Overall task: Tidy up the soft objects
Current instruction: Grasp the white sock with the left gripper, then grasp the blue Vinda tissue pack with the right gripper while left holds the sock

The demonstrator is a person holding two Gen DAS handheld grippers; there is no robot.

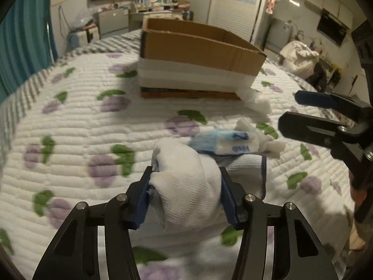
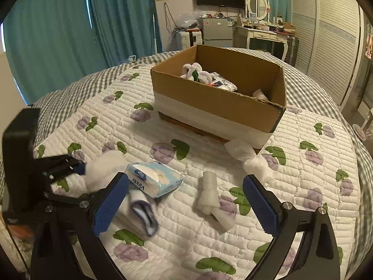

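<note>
Sock (image 1: 186, 193), a white knitted roll, sits at lower centre of the left wrist view, pinched between the blue pads of the left gripper (image 1: 185, 186), whose jaws are closed partway onto its two sides. Touching it just beyond lies a blue-and-white tissue pack (image 2: 153, 178); a second sock with a blue cuff (image 2: 143, 212) lies partly under that pack, though motion blur makes their overlap hard to read. At centre of the right wrist view, a knotted white foam strip (image 2: 213, 198) rests on the flowered quilt (image 2: 186, 233), and a crumpled white wrapper (image 2: 251, 158) lies against the near corner of the cardboard box (image 2: 216, 107). The box, in the upper middle, already holds several soft items. Right gripper (image 2: 186, 200) hangs above the quilt with jaws spread wide, holding nothing.

Step in hand, as judged: pickup of the sock for transfer. The next move calls for a lift clear of the tissue pack, then carriage over the box's near wall before release.
</note>
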